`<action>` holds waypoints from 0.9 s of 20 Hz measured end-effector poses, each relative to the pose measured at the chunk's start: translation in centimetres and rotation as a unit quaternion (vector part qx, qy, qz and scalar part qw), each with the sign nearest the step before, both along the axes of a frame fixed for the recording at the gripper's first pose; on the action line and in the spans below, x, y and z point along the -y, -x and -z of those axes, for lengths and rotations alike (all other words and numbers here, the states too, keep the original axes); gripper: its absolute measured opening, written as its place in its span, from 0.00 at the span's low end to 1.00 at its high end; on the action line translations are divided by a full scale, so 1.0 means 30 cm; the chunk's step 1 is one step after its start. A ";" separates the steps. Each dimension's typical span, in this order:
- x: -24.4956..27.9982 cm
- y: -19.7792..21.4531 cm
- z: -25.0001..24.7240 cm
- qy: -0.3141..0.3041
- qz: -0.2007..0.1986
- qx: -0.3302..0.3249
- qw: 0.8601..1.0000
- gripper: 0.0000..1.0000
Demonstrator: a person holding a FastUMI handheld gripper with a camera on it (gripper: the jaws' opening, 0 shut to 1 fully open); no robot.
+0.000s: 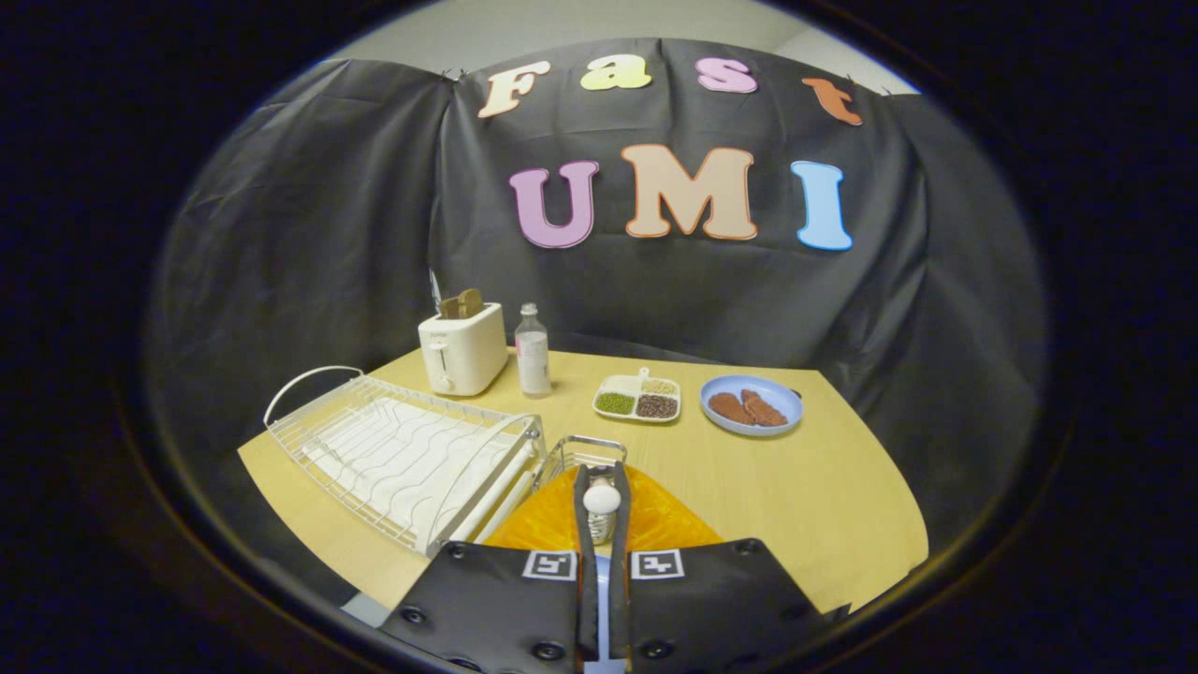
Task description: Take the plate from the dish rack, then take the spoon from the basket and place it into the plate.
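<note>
my gripper [601, 524] at bottom centre has its fingers nearly together, pinching the spoon [602, 501] (white bowl end poking up between them). right under it sits the orange plate [562, 524], already off the dish rack [402, 459] at left, so i reckon i'm hovering to drop it in. wire basket [580, 449] just beyond, toaster [461, 351] further back.

On the wooden tabletop [842, 505] a white toaster [462, 352] with bread slices [462, 303] in its slots stands just beside a clear bottle [533, 351]. Nearby lie a divided white tray [637, 397] of beans and a blue dish [752, 404] holding brown pieces.
</note>
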State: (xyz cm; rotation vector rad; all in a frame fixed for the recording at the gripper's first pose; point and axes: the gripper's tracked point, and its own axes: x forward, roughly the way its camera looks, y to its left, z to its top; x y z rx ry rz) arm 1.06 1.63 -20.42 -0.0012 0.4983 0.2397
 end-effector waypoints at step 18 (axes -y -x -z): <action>-0.014 0.291 -0.035 0.001 0.059 -0.011 0.998 0.07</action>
